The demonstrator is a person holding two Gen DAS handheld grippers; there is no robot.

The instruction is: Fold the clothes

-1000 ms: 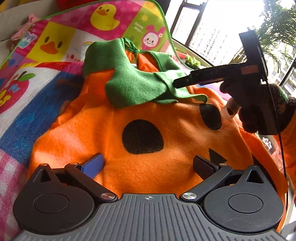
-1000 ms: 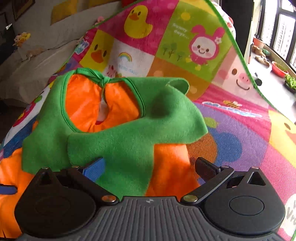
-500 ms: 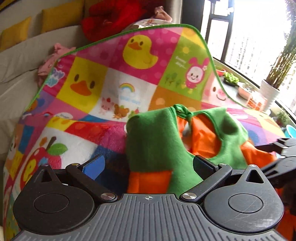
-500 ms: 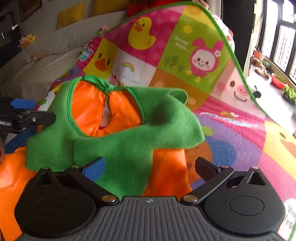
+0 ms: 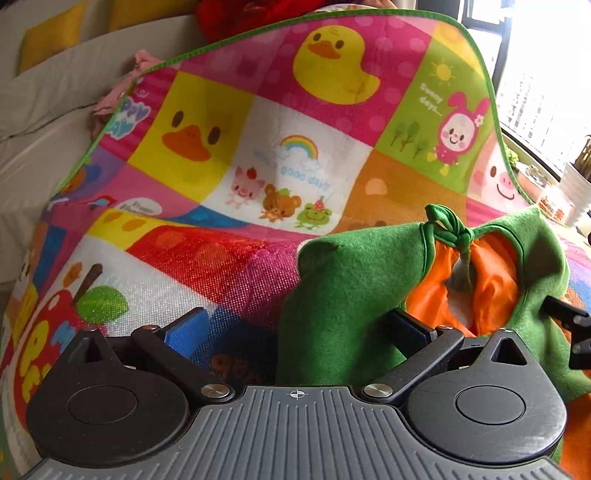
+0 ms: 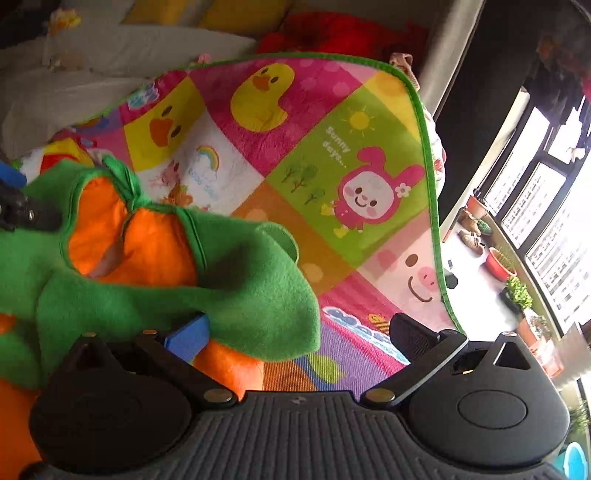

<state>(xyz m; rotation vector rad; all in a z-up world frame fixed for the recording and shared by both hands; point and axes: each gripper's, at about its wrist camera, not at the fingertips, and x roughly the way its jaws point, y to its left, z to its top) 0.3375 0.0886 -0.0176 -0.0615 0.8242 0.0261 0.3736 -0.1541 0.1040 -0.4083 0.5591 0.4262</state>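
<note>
Orange pumpkin costume [image 5: 491, 273] with a green collar [image 5: 351, 295] lies on our cartoon play mat [image 5: 295, 147].

In the left wrist view the costume fills the lower right of the frame, its knotted green tie [image 5: 448, 230] at the neck opening; in the right wrist view it sits at left, a green flap [image 6: 258, 295] reaching toward centre. Our left gripper [image 5: 295, 328] stands wide, holding nothing, with the collar rising between its fingers. Our right gripper [image 6: 295, 332] is also spread wide, its blue-padded finger [image 6: 186, 334] tucked under the flap, which hides the tip. The other gripper's black parts intrude at each view's edge. Only the right view shows the windows [image 6: 546, 206], potted plants [image 6: 517, 291] and a red fabric heap [image 6: 343, 33] at top; the left view shows a pale sofa [image 5: 55, 110] with a yellow cushion [image 5: 48, 37] at upper left.
</note>
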